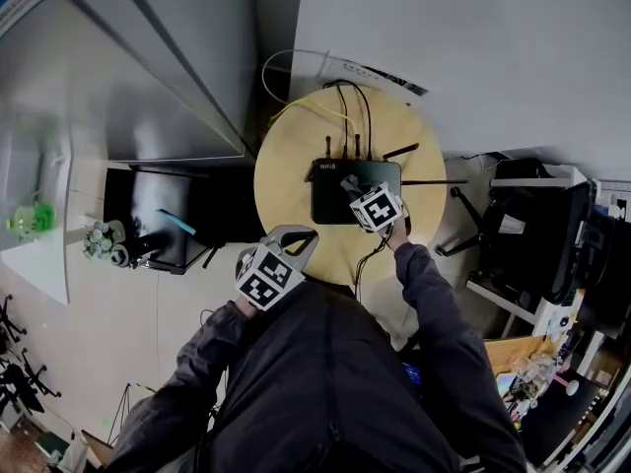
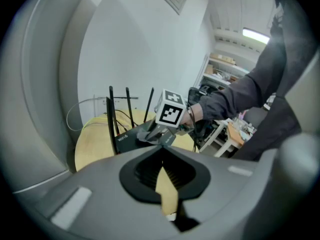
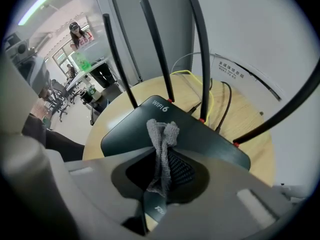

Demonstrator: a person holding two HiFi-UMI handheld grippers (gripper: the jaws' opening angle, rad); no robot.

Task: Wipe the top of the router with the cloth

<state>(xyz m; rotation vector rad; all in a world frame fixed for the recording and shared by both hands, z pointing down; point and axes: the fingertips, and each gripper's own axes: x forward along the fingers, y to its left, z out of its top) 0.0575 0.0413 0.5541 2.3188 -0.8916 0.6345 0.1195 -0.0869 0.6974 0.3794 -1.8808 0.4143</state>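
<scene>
Router [image 1: 335, 197]: middle of the round table [image 1: 286, 161], antennas [image 3: 155, 44] along its far edge.
Right gripper [image 3: 162, 156]: over the router's near right part, jaws clamped on a bunched grey cloth [image 3: 161, 134] that pokes out above the lid.
Left gripper [image 2: 161, 151]: on the router's near side, off its left corner, jaws together with nothing between them.
Doing it well: press the cloth flat and sweep evenly, stopping short of the antennas.
Unclear: whether the cloth touches the lid. In the head view the marker cube [image 1: 377, 208] covers it.

Soft, even indoor light from ceiling strip lamp [image 2: 255, 34]; fisheye warp + dark vignette at edges, near fg blurry.
</scene>
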